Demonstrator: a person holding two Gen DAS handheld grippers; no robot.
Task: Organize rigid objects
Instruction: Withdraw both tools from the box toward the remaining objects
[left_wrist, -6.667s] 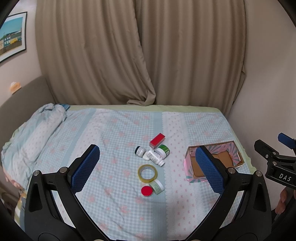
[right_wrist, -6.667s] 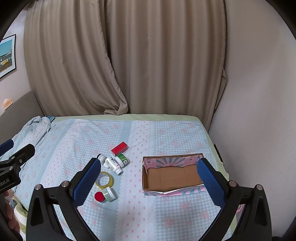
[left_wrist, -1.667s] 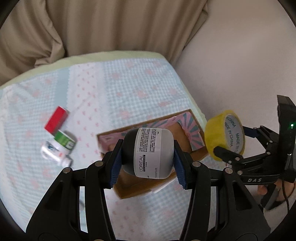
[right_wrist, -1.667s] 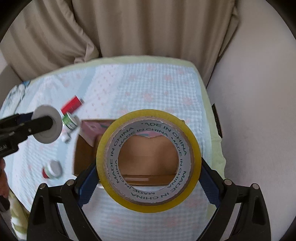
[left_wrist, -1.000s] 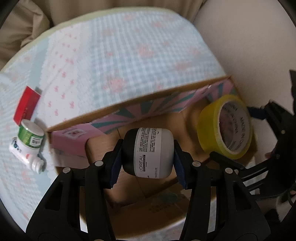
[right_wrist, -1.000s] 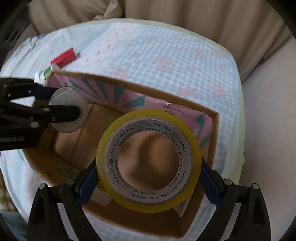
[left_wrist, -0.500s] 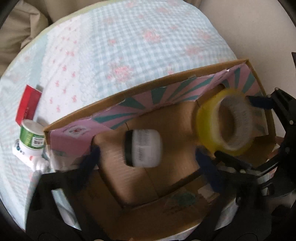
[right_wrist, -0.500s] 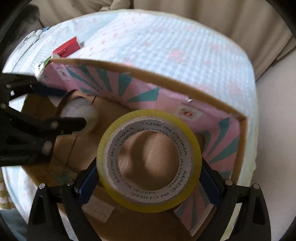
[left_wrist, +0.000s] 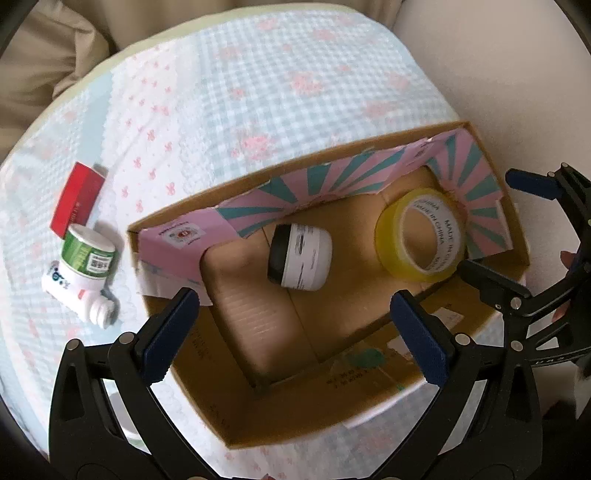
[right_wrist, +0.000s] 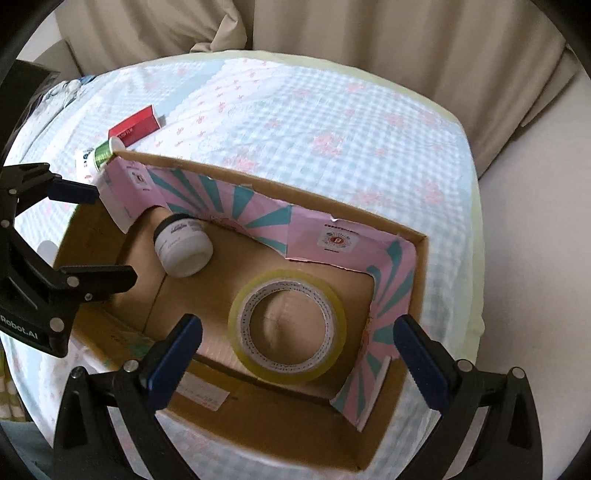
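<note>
An open cardboard box (left_wrist: 491, 177) with pink and teal flaps sits on the bed; it also shows in the right wrist view (right_wrist: 421, 280). Inside lie a white jar with a black lid (left_wrist: 301, 256) on its side and a yellow tape roll (left_wrist: 419, 236). The right wrist view shows the jar (right_wrist: 183, 249) and the tape roll (right_wrist: 288, 325) lying flat. My left gripper (left_wrist: 295, 332) is open and empty above the box. My right gripper (right_wrist: 295, 354) is open and empty above the tape roll.
Left of the box on the checked bedsheet lie a red box (left_wrist: 75, 205), a green-labelled bottle (left_wrist: 88, 251) and a white bottle (left_wrist: 74, 291). The red box (right_wrist: 135, 125) shows in the right wrist view too. Curtains (right_wrist: 332, 44) hang behind the bed.
Both grippers have opened. The jar dropped from my left gripper and the tape roll from my right gripper; both now lie on the box floor.
</note>
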